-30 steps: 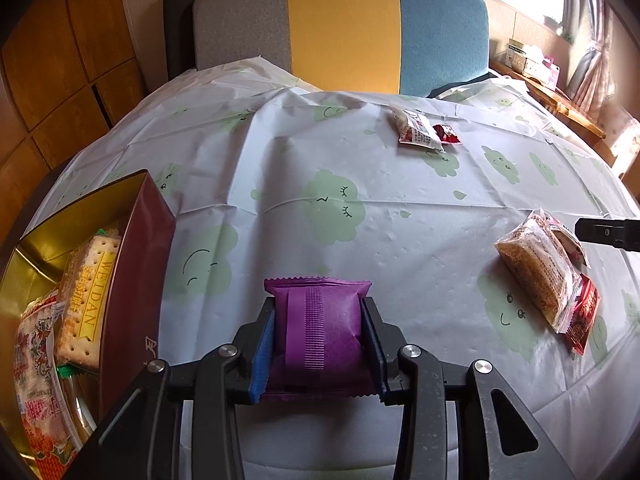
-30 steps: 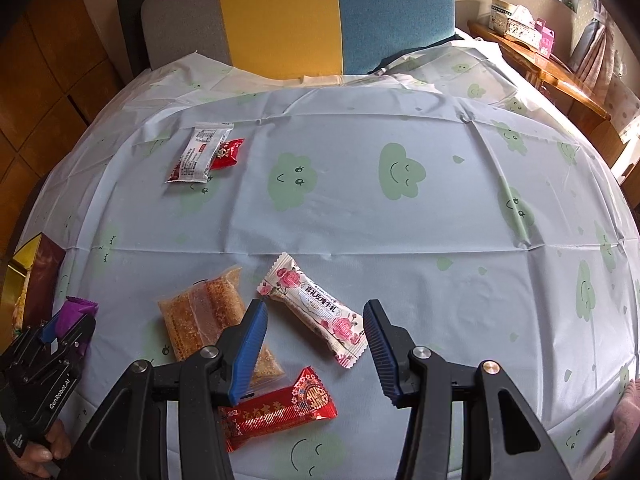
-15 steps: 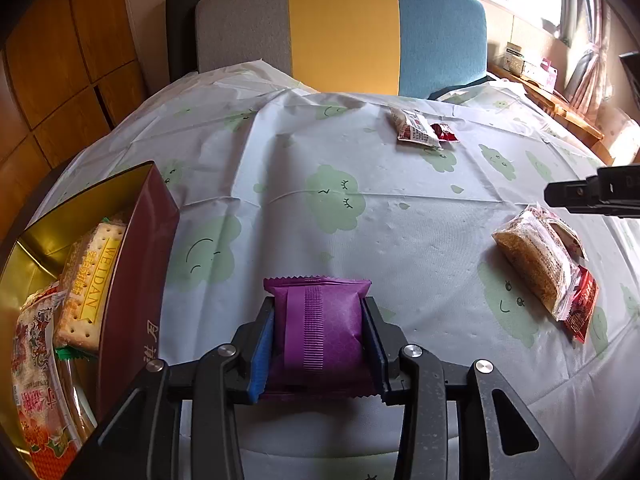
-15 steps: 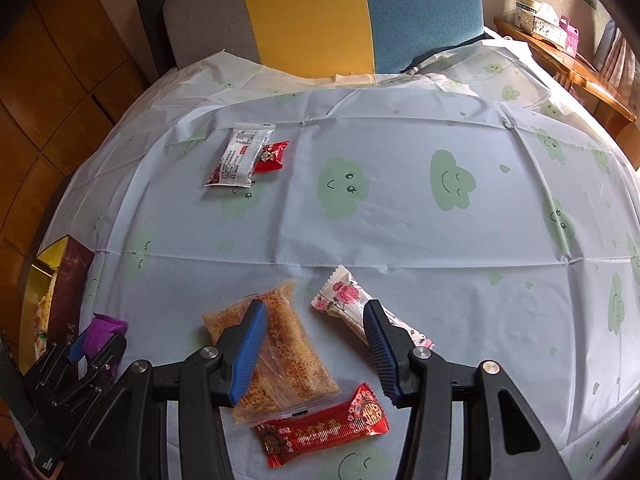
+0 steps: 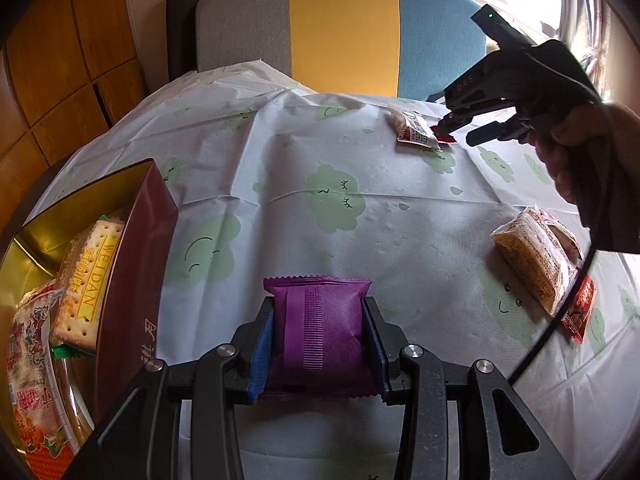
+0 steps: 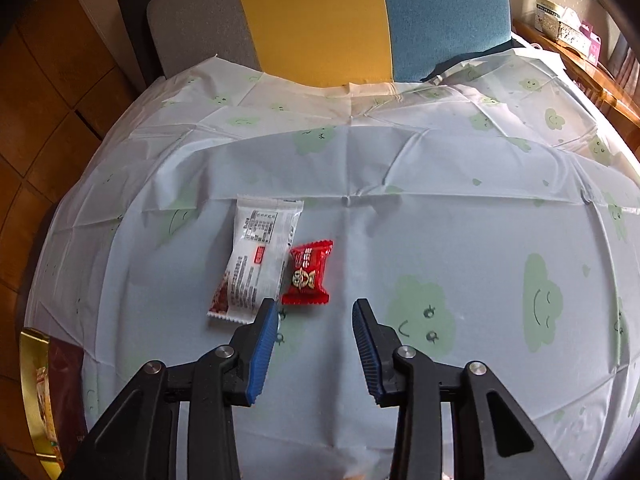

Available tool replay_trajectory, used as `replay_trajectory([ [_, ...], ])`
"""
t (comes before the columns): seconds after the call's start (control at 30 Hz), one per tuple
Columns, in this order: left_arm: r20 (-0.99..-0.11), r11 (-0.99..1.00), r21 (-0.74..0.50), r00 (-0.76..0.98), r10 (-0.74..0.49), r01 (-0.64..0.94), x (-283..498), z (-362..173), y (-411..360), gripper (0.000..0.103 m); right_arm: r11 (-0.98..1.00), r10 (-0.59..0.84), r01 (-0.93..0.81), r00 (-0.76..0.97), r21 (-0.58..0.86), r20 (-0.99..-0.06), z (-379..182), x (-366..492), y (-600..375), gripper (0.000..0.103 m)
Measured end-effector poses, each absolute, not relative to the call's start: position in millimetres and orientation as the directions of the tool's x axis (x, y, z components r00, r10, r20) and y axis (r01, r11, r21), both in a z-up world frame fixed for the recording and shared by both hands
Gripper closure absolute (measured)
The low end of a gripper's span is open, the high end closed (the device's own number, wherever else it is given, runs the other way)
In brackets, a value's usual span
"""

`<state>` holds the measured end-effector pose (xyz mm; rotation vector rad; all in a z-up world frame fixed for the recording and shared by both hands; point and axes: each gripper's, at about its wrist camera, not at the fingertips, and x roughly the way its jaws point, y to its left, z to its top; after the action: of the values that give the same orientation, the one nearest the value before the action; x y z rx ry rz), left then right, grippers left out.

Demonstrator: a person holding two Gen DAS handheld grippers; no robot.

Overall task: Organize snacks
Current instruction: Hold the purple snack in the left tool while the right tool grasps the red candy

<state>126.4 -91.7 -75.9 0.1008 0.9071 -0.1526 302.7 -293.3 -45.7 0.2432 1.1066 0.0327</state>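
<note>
**One snack held, one more to grab**

The left claw [image 5: 318, 334] pinches a puffy purple plastic snack packet [image 5: 320, 320]. The open gold-lined dark red tin box [image 5: 132, 264] sits just to its left, so I think dropping the packet in there comes soon.

The right claw [image 6: 316, 326] has nothing between its pads, and they are closing. A small red candy wrapper [image 6: 307, 274] lies just ahead of its left pad, touching a white printed snack bar [image 6: 260, 256]. The claw likely needs to reach forward and a bit left before it squeezes.

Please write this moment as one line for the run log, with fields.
left gripper: shut on purple packet | right gripper: closing, nothing between, near small red packet and white packet | box: holds snacks
</note>
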Motion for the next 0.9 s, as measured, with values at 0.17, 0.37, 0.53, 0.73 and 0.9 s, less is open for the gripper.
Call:
replay_trajectory([
  [0.17,-0.795,0.986,0.003,0.598,-0.100,0.169,128.0,-76.0,-89.6,0.061,0.977,0.117,0.112,0.430,0.181,-0.895,-61.0,331.3,-294.4,0.070],
  [0.37,-0.788,0.986,0.012,0.608,-0.094,0.168,127.8,-77.6,-90.4,0.061,0.997,0.072,-0.008,0.399,0.075,-0.914,-59.8,327.2,-284.1,0.087],
  [0.53,-0.782,0.985,0.020,0.617,-0.091,0.171,125.8,-78.4,-91.5,0.061,0.997,0.073,-0.021,0.370,0.070,-0.926,-58.7,300.5,-291.0,0.087],
  [0.73,-0.779,0.984,0.027,0.621,-0.088,0.173,125.0,-78.3,-92.0,0.061,0.992,0.114,0.007,0.402,0.127,-0.908,-39.9,256.1,-307.2,0.087],
  [0.9,-0.780,0.985,0.027,0.619,-0.087,0.173,124.8,-77.9,-92.2,0.061,0.985,0.164,-0.028,0.461,0.170,-0.872,-7.2,212.8,-315.6,0.087],
])
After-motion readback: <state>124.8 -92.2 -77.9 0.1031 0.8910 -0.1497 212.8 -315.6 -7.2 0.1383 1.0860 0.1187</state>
